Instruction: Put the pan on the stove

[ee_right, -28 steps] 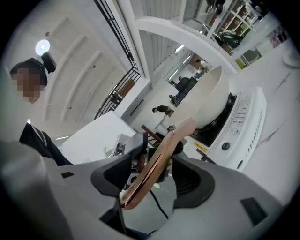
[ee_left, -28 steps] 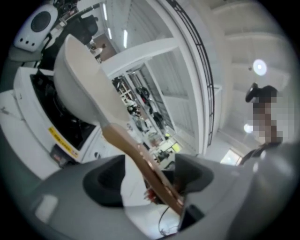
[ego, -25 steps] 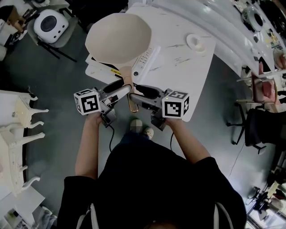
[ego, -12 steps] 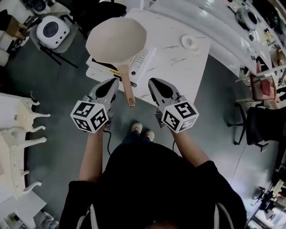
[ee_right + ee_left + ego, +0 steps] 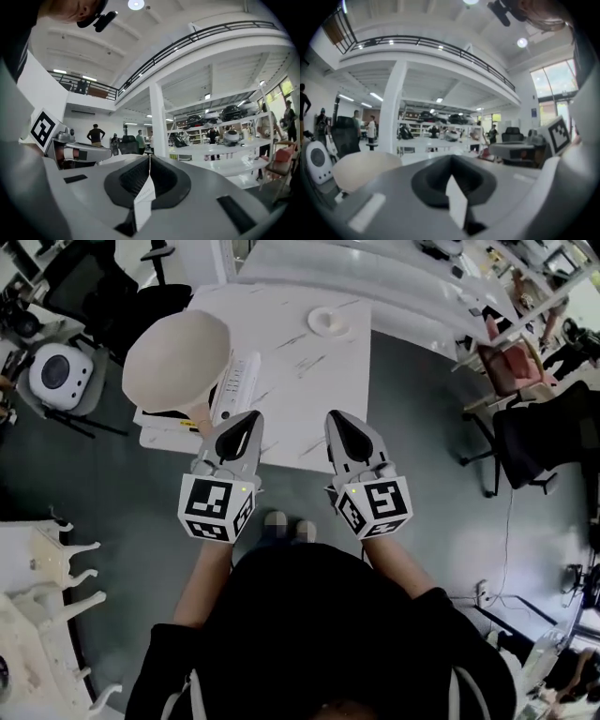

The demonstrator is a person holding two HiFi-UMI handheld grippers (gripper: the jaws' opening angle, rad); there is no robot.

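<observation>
Pan (image 5: 178, 360): cream, bowl up, at the table's left edge, resting on a flat white unit (image 5: 159, 432) that juts past that edge (I take it for the stove, though little of it shows under the pan). The handle (image 5: 199, 416) runs toward the near edge and nothing touches it.

Beside the pan, toward the table's middle: a white power strip (image 5: 233, 388). Near the far edge: a small white dish (image 5: 328, 322). The rest of the table (image 5: 309, 381) is bare.

Left gripper (image 5: 250, 418): jaws pressed together, nothing between them. Its tip is just beside the handle end, apart from it. Its own view shows the pan low at the left, clear of the jaws.

Right gripper (image 5: 336, 418): jaws also together and empty, over the near edge and well apart from the pan.

Judgement: the placing step looks done, with the pan set down and both grippers off it. If the pan needs centring on the unit, the left jaws must first open, then close on the handle. Lifting by the handle alone could tip the bowl.
</observation>
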